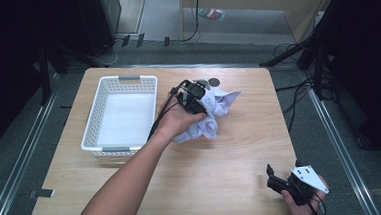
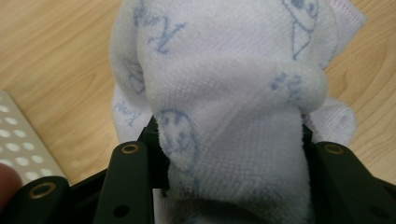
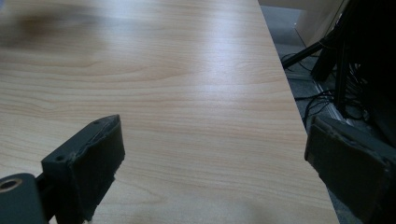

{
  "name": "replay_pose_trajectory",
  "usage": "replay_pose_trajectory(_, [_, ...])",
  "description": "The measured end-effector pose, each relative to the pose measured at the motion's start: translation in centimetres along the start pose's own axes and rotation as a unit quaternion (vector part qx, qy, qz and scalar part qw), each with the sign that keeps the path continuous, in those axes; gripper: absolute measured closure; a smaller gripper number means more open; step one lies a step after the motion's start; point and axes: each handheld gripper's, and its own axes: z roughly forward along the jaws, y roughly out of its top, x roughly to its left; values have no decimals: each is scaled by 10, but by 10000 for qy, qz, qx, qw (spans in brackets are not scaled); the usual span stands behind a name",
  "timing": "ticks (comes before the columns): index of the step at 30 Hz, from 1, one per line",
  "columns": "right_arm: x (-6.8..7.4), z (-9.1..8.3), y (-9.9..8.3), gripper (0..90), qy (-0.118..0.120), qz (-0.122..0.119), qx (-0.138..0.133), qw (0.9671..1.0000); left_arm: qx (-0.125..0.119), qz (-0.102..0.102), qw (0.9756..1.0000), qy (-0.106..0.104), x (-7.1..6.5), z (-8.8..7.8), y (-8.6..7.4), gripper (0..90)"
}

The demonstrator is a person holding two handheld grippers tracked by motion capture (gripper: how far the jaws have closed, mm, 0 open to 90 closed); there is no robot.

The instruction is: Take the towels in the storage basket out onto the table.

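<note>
A white towel with pale blue print (image 1: 213, 112) lies crumpled near the middle of the wooden table, just right of the white basket (image 1: 94, 112). My left gripper (image 1: 194, 98) is over the towel and shut on a bunch of it; in the left gripper view the cloth (image 2: 224, 93) bulges up between the two black jaws. My right gripper (image 1: 278, 181) rests at the table's near right corner, held in a hand, with its grey plate on top. In the right gripper view my right gripper (image 3: 219, 163) has its jaws wide apart over bare wood, nothing between them.
The white perforated basket stands left of centre, its inside bare. A small dark round object (image 1: 213, 81) lies near the far edge behind the towel. The table's right edge (image 3: 299, 116) drops to a floor with cables and stand legs.
</note>
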Motion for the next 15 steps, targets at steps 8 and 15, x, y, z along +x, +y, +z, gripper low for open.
replay_pose_trajectory(8, [0, 0, 0, 49, -4, -8, 1, 10000, 78, -200, 9996, -157, 1, 26, -11, 513])
replay_pose_trajectory(15, [0, 0, 0, 49, -4, -11, 3, 10000, 48, -327, 9991, -248, -3, 43, -19, 509])
